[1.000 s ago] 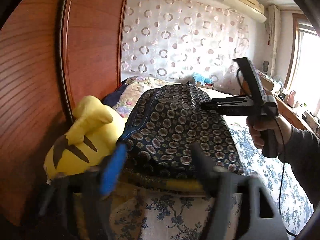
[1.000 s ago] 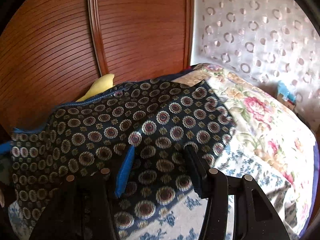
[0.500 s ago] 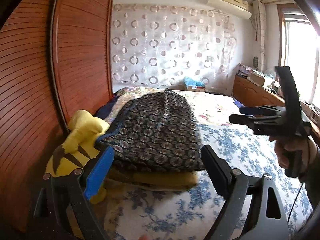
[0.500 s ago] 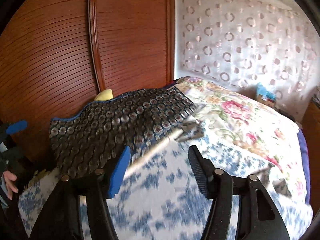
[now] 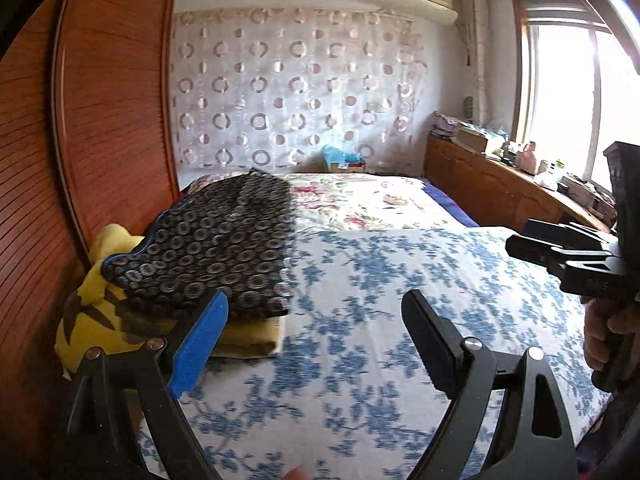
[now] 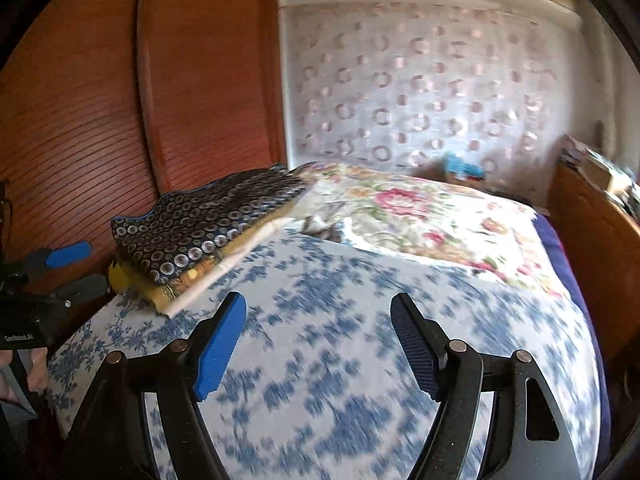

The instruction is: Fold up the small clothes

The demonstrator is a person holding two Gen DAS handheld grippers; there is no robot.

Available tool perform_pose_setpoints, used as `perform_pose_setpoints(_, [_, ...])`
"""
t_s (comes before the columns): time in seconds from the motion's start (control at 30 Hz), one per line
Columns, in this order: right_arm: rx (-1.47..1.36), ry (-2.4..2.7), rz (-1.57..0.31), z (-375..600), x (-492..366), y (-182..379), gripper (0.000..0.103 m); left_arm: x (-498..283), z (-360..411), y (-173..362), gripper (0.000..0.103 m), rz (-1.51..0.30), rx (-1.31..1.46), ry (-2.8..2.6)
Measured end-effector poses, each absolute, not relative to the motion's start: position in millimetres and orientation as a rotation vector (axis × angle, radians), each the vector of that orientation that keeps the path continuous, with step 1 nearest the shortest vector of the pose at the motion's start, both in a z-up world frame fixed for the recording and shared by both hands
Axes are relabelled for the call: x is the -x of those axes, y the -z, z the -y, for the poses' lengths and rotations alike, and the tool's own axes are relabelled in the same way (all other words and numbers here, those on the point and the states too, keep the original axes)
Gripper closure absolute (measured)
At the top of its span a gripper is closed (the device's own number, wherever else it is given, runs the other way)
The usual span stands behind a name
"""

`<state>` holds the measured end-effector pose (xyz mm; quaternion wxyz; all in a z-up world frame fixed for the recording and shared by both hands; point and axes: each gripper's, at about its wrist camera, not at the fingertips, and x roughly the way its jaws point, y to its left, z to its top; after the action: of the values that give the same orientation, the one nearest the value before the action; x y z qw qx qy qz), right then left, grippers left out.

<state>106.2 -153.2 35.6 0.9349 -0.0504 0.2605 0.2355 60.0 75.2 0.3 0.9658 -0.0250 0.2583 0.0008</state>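
The dark ring-patterned garment (image 5: 208, 252) lies folded on top of a small stack at the headboard (image 5: 112, 120) end of the bed (image 5: 400, 288), with a yellowish folded piece (image 5: 248, 336) beneath it and a yellow plush toy (image 5: 92, 320) wedged between the stack and the headboard; in the right wrist view the same garment (image 6: 200, 224) shows its long axis running along the headboard, away from the camera toward the circle-print curtain (image 6: 420, 92).

From both tools the stack lies ahead and to the left, toward the headboard; the left gripper (image 5: 316, 344) is the nearer of the 2, just beside the stack's near corner, while the right gripper (image 6: 316, 340) is well apart from it, over bare blue-flowered sheet; judged from this, the stack looks finished and the next small garment must be sought elsewhere, since none shows on the open sheet.

The left gripper stands wide with nothing between its fingers and touches nothing; the right gripper's jaws are opening, also with only sheet visible behind the gap, and nothing held; a hand (image 5: 600, 340) carries it at the right edge of the left wrist view.
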Motion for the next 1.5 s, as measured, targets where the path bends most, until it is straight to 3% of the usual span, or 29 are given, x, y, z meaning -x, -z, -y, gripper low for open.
perform_pose_setpoints(0.63, [0.006,-0.256,-0.360,164,18,-60,0.026,-38,-14,-60,0.014,-0.413,-0.010,0.050])
perform_pose_setpoints(1.5, [-0.015,-0.211,-0.353,162,27,-50,0.027,-28,-8,-66,0.014,-0.387,-0.011,0.035])
